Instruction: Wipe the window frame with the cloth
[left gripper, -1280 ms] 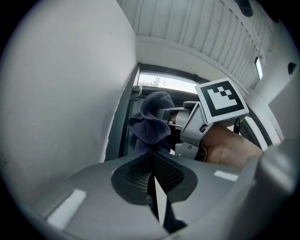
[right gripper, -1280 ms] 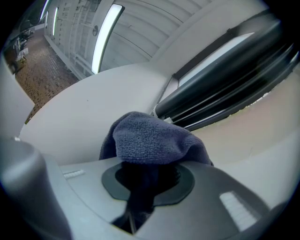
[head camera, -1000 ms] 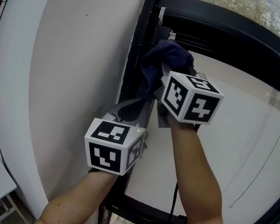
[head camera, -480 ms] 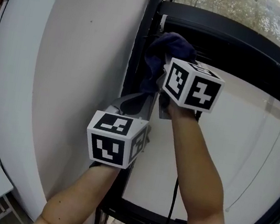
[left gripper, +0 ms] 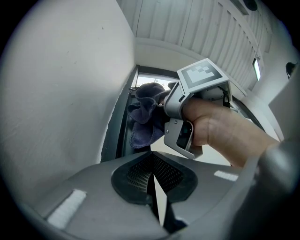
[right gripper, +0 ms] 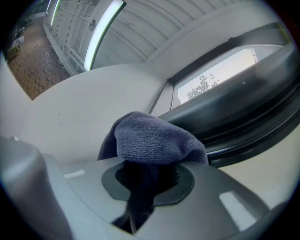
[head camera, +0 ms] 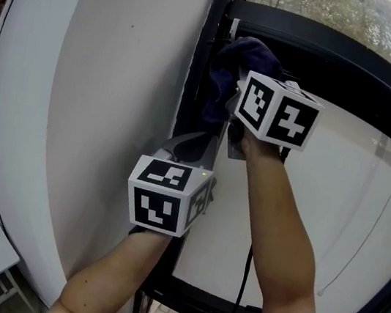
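The fingers (right gripper: 213, 197) of the right gripper (right gripper: 140, 185) are closed on the cloth (right gripper: 152, 138). One fold is pinched between them and the remainder is bunched above them. The fingers (left gripper: 93, 197) of the left gripper (left gripper: 151, 161) are brought together at the tips, and nothing is held between them. A white wall (head camera: 108, 100) is seen at the left of the head view. The dark window frame (head camera: 196, 78) is set directly beside it, and a light-coloured pane (head camera: 334, 212) is enclosed on the right. The dark blue cloth is held against the vertical member of the window frame, near its upper corner, by the right gripper. The left gripper is positioned lower, just beside the same vertical member, with its fingers directed upward toward the cloth but apart from it. A marker cube (head camera: 277, 110) is carried on the right gripper and another (head camera: 166, 198) on the left gripper.
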